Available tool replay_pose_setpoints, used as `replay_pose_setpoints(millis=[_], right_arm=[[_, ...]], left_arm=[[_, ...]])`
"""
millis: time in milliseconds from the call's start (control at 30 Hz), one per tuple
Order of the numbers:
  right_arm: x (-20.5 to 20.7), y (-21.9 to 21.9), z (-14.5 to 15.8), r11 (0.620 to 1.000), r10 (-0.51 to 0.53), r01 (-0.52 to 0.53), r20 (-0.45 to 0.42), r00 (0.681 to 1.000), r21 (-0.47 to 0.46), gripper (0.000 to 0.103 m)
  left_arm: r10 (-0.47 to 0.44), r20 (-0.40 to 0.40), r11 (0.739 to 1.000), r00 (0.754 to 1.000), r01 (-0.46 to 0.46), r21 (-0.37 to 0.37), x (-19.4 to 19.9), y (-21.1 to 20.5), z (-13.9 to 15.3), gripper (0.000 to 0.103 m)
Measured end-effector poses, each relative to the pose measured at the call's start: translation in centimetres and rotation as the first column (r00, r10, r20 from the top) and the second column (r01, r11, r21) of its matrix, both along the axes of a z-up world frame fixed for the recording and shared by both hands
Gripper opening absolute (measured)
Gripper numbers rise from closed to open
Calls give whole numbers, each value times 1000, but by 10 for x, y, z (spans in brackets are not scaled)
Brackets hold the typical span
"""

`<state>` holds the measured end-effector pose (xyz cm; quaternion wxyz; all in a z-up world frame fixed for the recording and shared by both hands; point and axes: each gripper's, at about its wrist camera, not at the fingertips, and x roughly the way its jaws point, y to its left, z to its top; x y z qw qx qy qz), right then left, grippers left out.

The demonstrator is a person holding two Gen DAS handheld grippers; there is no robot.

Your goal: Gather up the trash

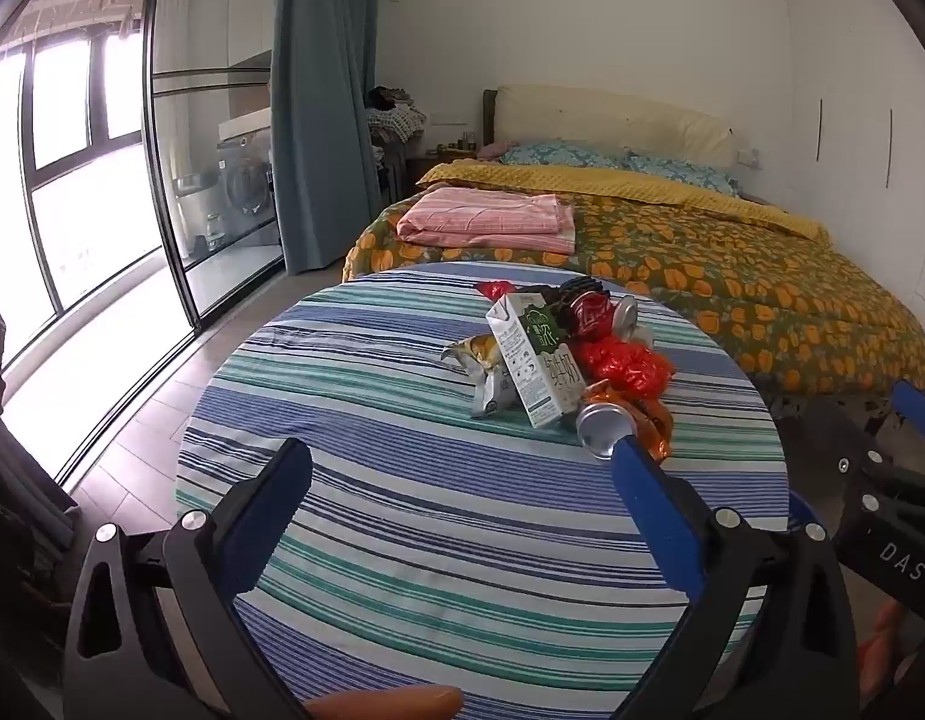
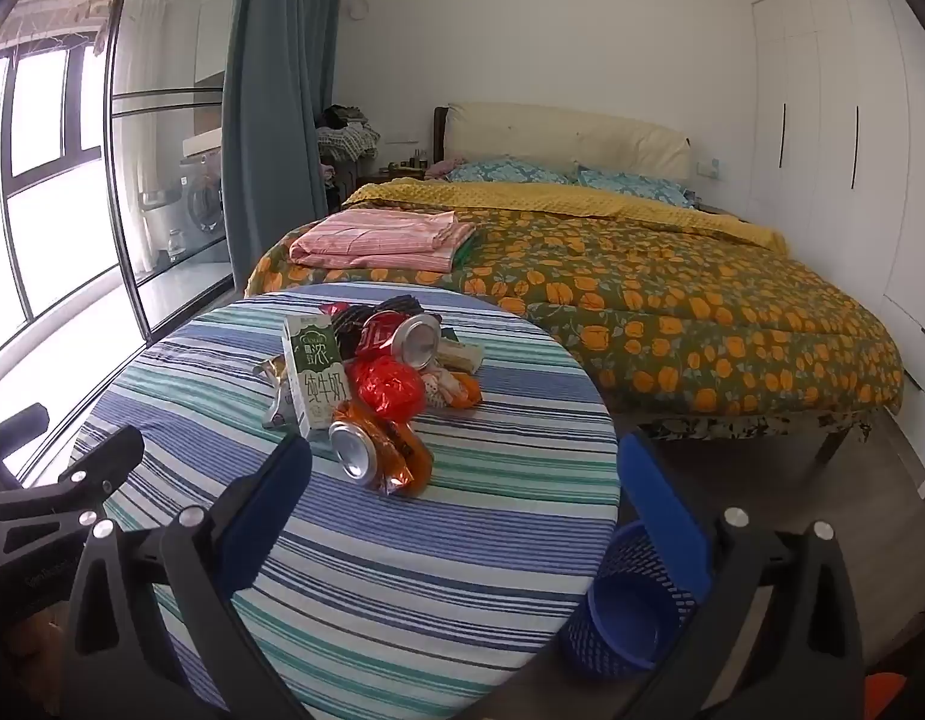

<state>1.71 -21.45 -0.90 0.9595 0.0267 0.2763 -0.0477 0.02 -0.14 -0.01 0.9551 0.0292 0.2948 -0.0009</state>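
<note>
**Striped cloth, 1 heap of rubbish, nothing lifted yet**

Blue-and-green stripes cover the round table, and the trash sits bunched toward its far side: a milk carton lying tilted, 2 cans, the silver can nearest and the red can behind, plus a red plastic bag and a crumpled snack wrapper.

Left gripper hangs over bare cloth, jaws spread wide, holding nothing. Right gripper is the same, wide and empty, with the silver can just ahead of it. The blue mesh bin waits on the floor beside the table edge.

Risks? That can looks free to roll; a nudge from 1 finger could send it off the table. The pile overlaps, so a grab could drag neighbours along, or snag the loose cloth.
</note>
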Motion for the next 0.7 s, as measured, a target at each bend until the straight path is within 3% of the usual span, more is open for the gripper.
replay_pose_setpoints(millis=[100, 167, 700], right_arm=[[-1, 0, 0, 1000, -2, 2, 3, 1000, -3, 98], [-1, 0, 0, 1000, -1, 1, 3, 1000, -3, 98], [-4, -1, 0, 1000, 3, -3, 4, 1000, -1, 98]], left_arm=[[0, 0, 1000, 1000, 0, 19, 1, -9, 0, 99], [-6, 17, 999, 1000, 7, -31, -7, 1, 3, 99], [-6, 1, 999, 1000, 6, -35, -7, 3, 2, 99]])
